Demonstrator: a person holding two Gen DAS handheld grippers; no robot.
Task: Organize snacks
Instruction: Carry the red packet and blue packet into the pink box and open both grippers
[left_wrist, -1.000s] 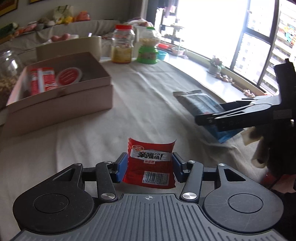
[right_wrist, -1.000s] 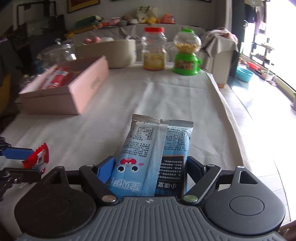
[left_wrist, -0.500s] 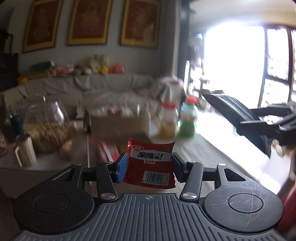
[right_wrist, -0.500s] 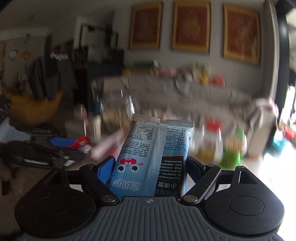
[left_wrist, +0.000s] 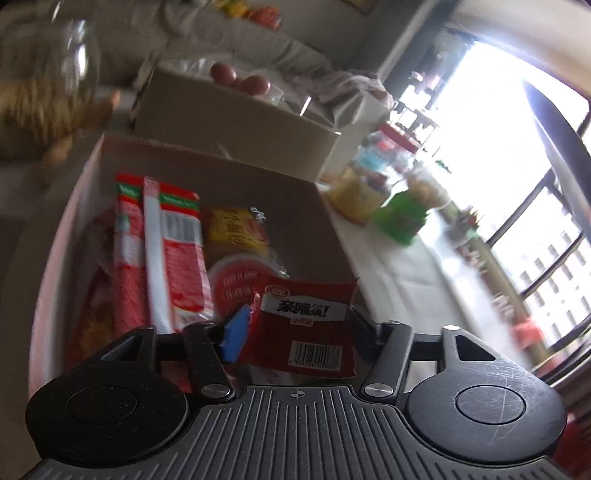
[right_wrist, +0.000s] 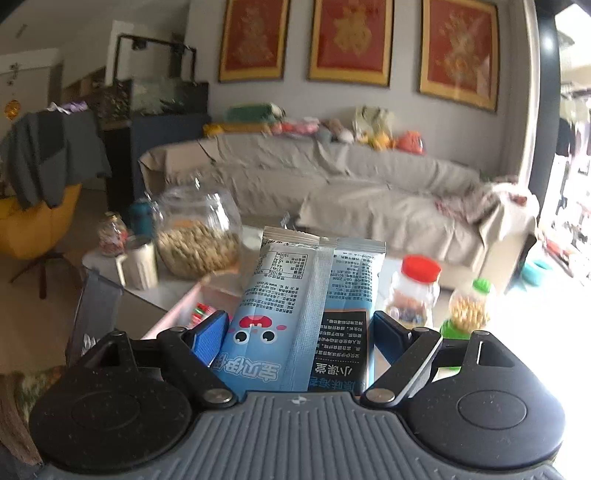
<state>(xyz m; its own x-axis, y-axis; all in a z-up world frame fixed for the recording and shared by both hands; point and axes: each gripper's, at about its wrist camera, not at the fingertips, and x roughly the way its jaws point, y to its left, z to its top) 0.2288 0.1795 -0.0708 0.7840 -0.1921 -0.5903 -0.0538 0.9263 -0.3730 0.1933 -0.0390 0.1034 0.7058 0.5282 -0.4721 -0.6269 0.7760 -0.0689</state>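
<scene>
- A sofa (right_wrist: 369, 177) under a grey cover runs along the far wall, with soft toys lined up on its back.
- The table (left_wrist: 402, 280) wears a pale cloth; it shows to the right of the box in the left wrist view.
- An open cardboard box (left_wrist: 207, 173) stands on the table and already holds a long red packet (left_wrist: 173, 251), a yellow packet (left_wrist: 236, 232) and a round red-lidded cup (left_wrist: 236, 284).
- A big glass jar (right_wrist: 195, 236) of nuts stands behind the box, in the right wrist view.
- A red-capped jar (right_wrist: 413, 291) and a green-based dispenser (right_wrist: 469, 310) stand side by side further along the table.
- The right tool (right_wrist: 295, 336) pinches a blue snack bag (right_wrist: 306, 314) upright between its blue pads, high above the table.
- The left tool (left_wrist: 295, 328) hangs over the near end of the box, its jaws opening; a small red snack packet (left_wrist: 306, 328) sits between them, tilted, and the left blue pad (left_wrist: 234, 332) has a sliver of gap from it. I cannot tell whether the right side touches.
</scene>
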